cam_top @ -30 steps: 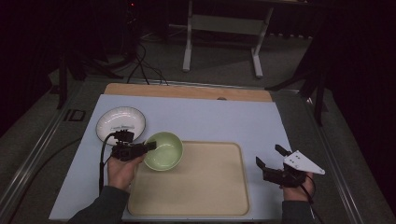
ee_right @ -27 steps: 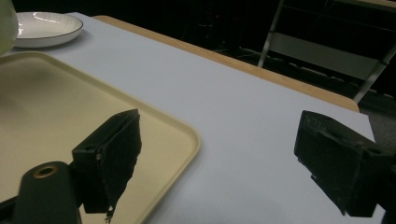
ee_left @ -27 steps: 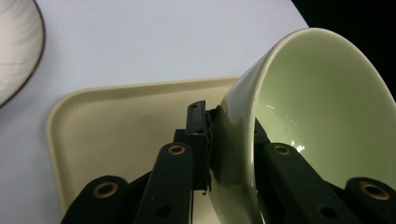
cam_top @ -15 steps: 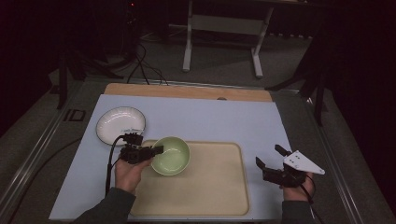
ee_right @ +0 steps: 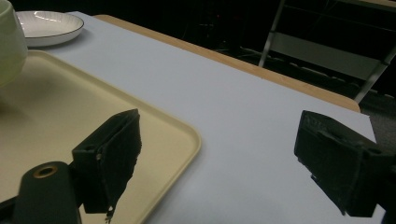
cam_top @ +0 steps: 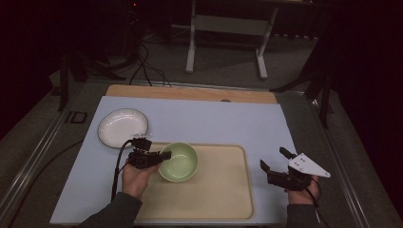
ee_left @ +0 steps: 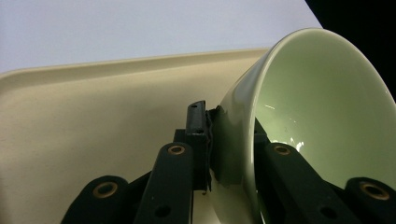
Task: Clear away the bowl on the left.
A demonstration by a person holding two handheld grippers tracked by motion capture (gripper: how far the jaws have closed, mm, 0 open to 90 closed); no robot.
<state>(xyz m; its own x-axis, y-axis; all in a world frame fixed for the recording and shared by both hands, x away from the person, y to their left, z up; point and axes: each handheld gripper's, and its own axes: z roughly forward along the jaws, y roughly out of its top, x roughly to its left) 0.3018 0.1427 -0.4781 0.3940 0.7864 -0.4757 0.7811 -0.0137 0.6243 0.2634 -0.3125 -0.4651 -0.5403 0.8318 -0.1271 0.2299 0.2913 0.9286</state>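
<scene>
1. My right tongs (cam_top: 275, 167) hover at the table's 4 o'clock, jaws spread wide, nothing between them, just off the tray's right edge.
2. My left tongs (cam_top: 161, 156) pinch the green bowl (cam_top: 179, 161) by its left rim, one jaw inside, one outside.
3. That bowl sits tilted over the cream tray (cam_top: 223, 199), at its 10 o'clock corner.
4. A white plate (cam_top: 122, 127) lies at the table's (cam_top: 214, 123) 10 o'clock, beyond the tray.

Pale green bowl (cam_top: 179, 161), cream tray (cam_top: 223, 190), white dark-rimmed plate (cam_top: 122, 127), light blue table (cam_top: 214, 123).
</scene>
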